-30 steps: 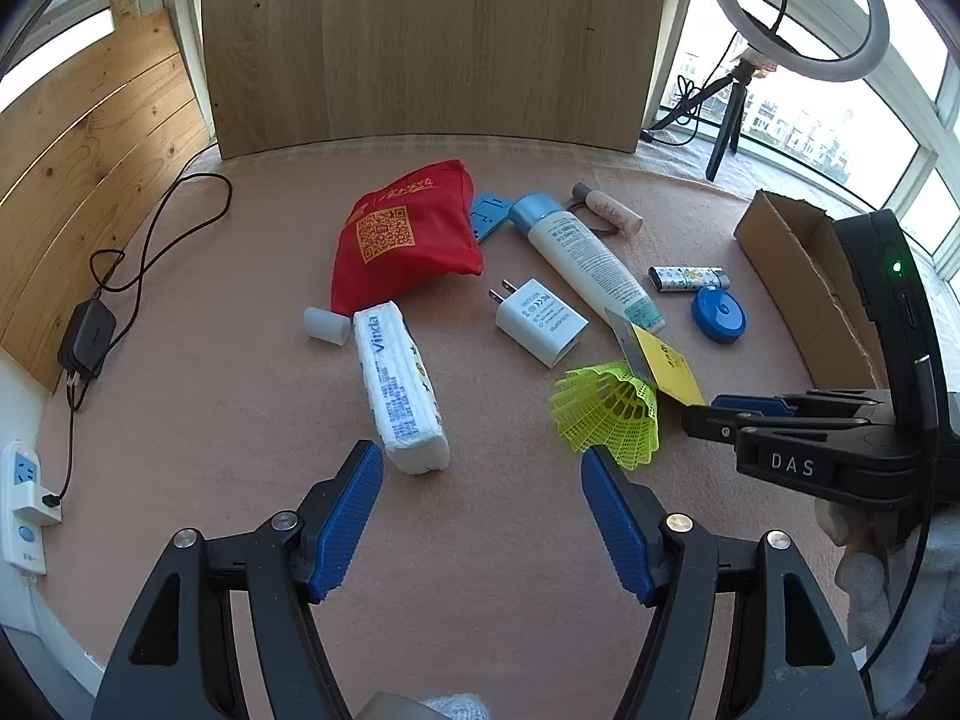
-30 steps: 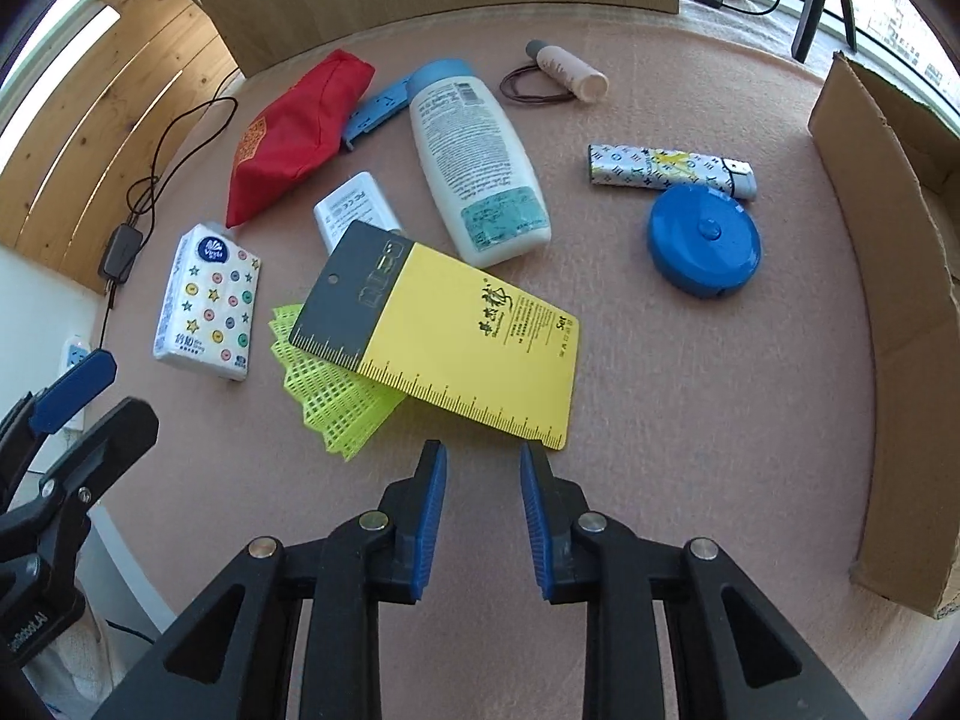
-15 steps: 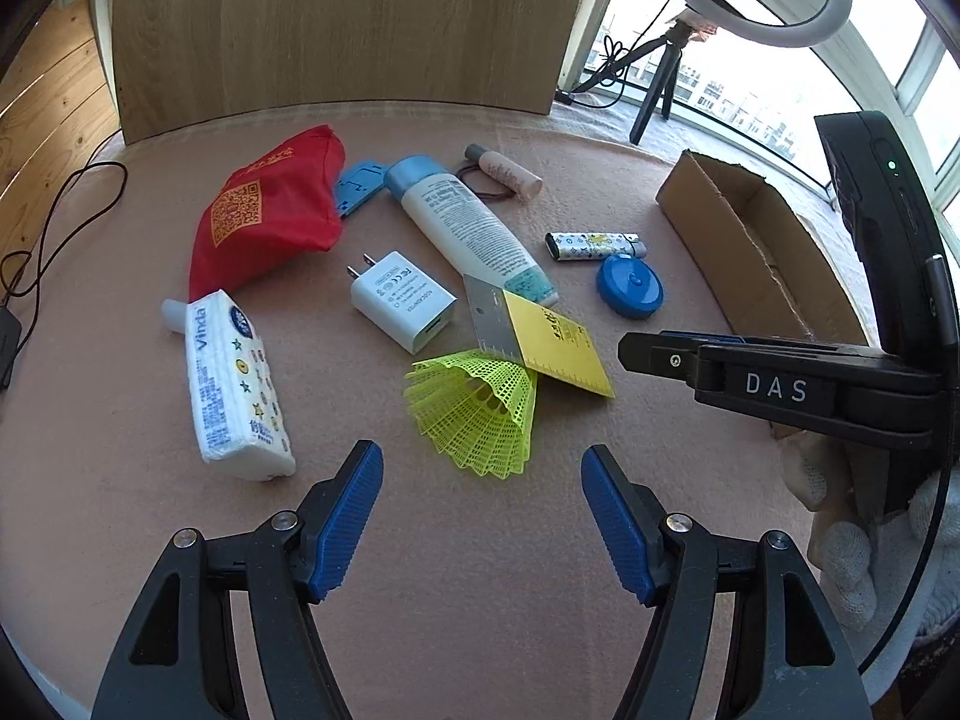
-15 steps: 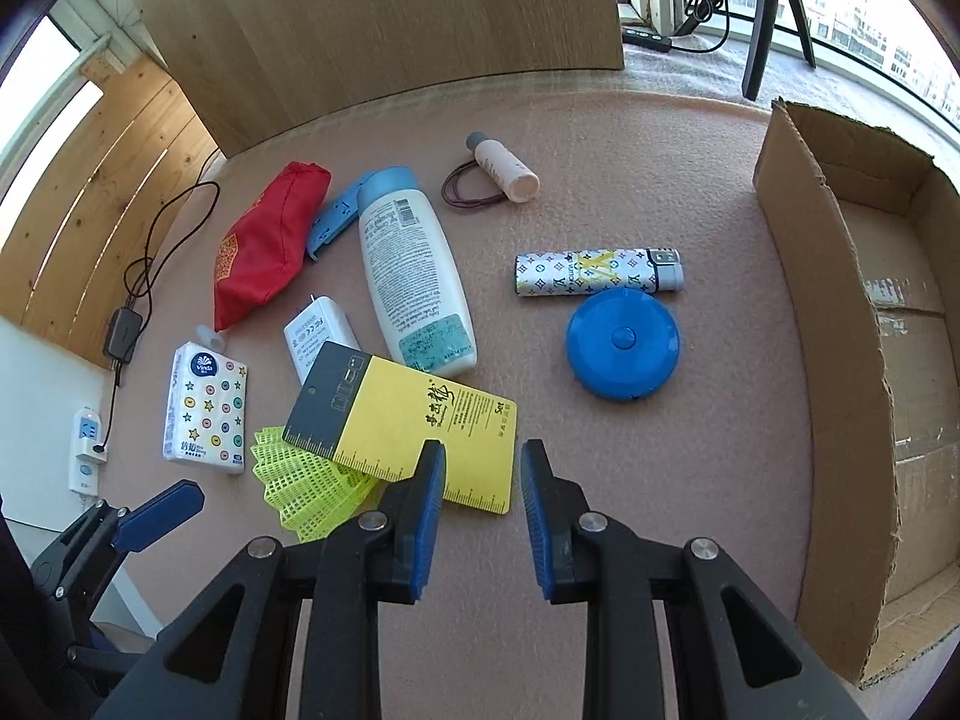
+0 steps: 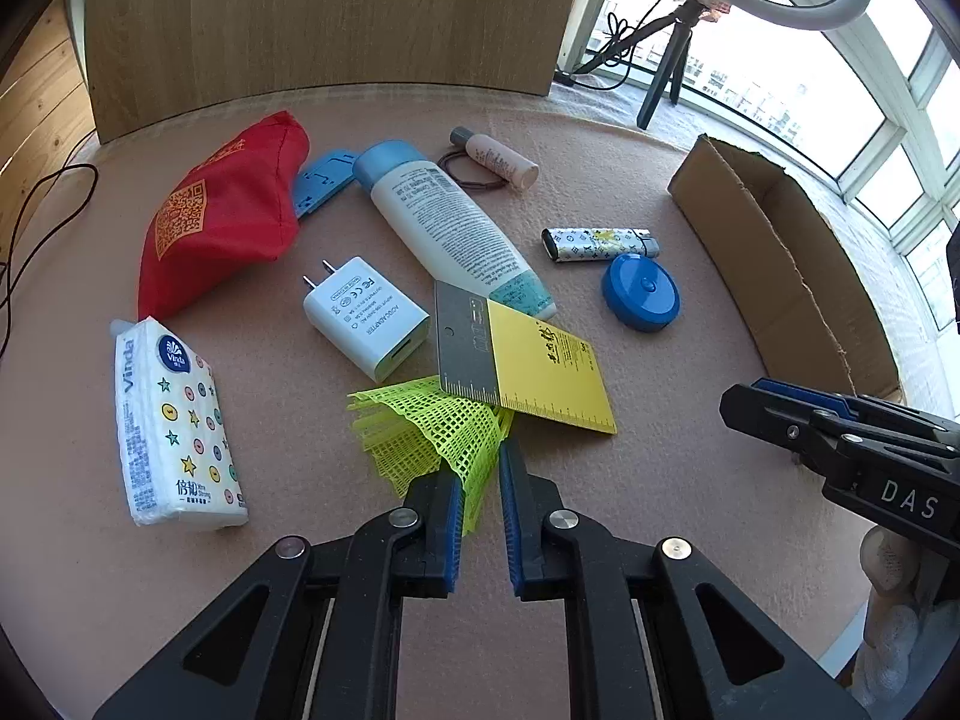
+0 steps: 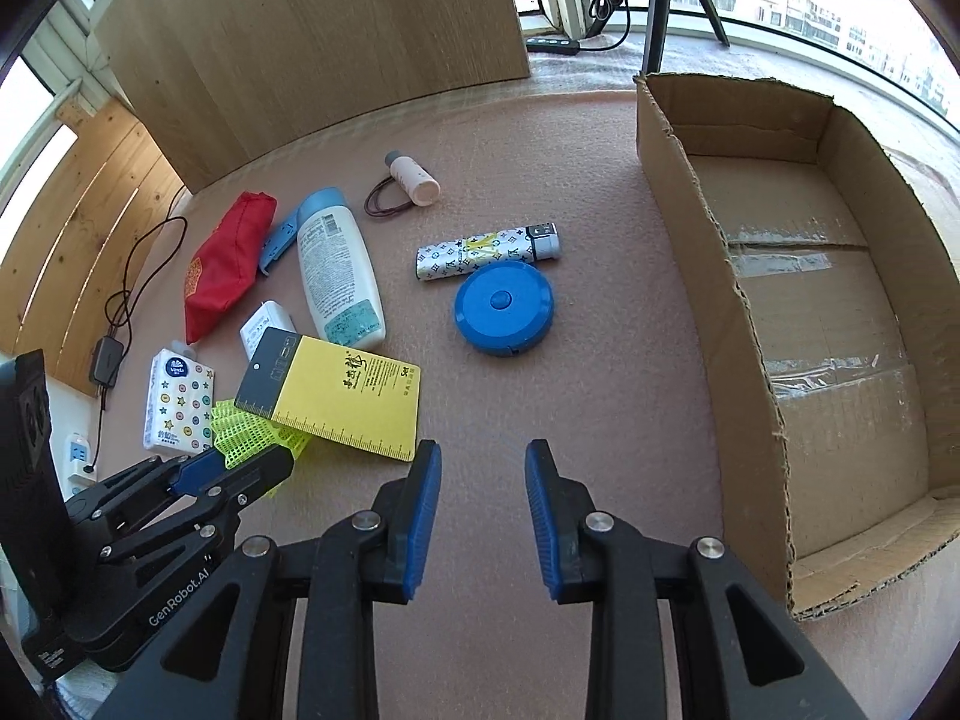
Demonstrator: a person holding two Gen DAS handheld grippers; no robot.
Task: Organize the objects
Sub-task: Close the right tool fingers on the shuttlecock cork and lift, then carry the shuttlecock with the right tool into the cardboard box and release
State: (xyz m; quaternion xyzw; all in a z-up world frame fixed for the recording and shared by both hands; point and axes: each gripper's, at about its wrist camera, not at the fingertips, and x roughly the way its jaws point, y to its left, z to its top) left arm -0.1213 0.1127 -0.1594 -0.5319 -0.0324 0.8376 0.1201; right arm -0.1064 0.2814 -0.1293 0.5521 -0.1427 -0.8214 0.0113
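Step in hand: pick-up of the yellow-green mesh shuttlecock (image 5: 429, 441), lying toward the near edge of the pink felt mat (image 5: 660, 480), partly under the stiff yellow-and-grey ruler card (image 5: 528, 363); the left gripper (image 5: 480, 498) is closing its jaws on the springy netted skirt. The right gripper (image 6: 483, 516) is opening, jaws apart on nothing. Next, probably: lift gently clear of the card, carry to the corrugated, tape-lined cardboard box (image 6: 720, 300) at the mat's right edge.
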